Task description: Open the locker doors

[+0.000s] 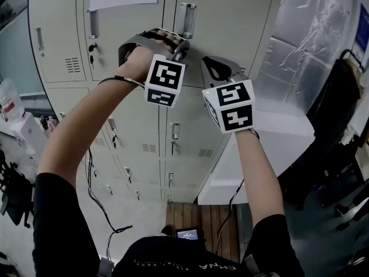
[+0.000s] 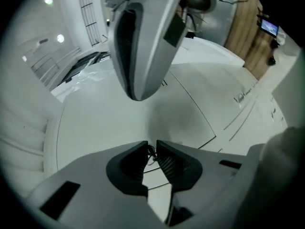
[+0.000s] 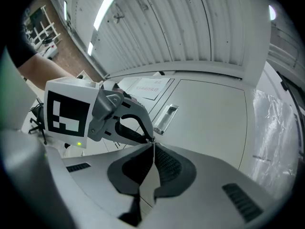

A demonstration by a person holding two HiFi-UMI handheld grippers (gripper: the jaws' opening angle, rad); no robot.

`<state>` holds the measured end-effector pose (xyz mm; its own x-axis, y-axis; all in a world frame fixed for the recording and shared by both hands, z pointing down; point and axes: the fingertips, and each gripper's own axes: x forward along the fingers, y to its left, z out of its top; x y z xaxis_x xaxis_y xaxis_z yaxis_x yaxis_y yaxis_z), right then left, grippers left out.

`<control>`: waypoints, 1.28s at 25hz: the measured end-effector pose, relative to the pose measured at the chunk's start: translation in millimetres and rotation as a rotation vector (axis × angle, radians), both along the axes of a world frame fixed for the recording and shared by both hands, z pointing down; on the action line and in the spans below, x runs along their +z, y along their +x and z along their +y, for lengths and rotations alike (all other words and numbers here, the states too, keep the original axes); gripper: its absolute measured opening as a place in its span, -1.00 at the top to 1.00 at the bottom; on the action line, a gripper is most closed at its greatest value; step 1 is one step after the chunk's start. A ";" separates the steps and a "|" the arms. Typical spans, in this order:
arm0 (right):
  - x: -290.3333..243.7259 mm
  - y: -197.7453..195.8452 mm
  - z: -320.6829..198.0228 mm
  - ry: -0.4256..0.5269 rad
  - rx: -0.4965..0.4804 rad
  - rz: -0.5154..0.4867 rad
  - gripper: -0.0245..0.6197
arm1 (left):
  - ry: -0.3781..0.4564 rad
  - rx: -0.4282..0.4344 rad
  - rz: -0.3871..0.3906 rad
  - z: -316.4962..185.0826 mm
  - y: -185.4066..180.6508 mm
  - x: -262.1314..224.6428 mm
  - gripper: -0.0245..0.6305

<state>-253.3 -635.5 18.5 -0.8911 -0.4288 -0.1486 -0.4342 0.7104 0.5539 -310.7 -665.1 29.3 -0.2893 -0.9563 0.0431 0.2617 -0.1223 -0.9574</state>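
One ribbed left claw (image 2: 152, 145) pinches a thin metal key (image 2: 152, 154); right claw (image 3: 153, 144) clenched empty.

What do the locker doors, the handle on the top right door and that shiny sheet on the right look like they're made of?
Locker doors: likely painted sheet metal, matte pale grey, with punched vent slots. Handle: bright metal, probably chromed, glinting. Sheet: silvery, crinkled film or foil, judging by its creased reflections.
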 end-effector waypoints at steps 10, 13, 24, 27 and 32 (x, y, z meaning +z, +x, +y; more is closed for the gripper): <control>-2.5 -2.2 -6.3 0.006 0.017 0.009 0.82 | -0.060 -0.009 -0.293 0.9 -3.0 7.0 0.72; -2.9 -5.0 -10.6 0.002 0.021 0.011 0.82 | 0.003 0.041 -0.140 5.3 -2.8 2.8 0.56; -30.1 -47.1 -20.6 -0.113 -0.085 -0.013 0.82 | 0.041 0.170 0.732 36.8 -19.6 -13.5 0.41; -40.5 -60.6 -22.6 -0.184 -0.130 -0.042 0.82 | 0.115 0.218 0.966 36.9 -25.3 -29.5 0.75; -57.4 -75.0 -16.4 -0.259 -0.198 -0.091 0.82 | 0.155 0.232 1.283 27.0 -42.7 -37.4 0.86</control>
<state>-328.2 -651.9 -39.0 -0.9490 -0.2824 -0.1403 -0.3130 0.8979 0.3096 -353.4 -638.1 -8.1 0.0463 -0.9977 0.0489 -0.8398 -0.0654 -0.5390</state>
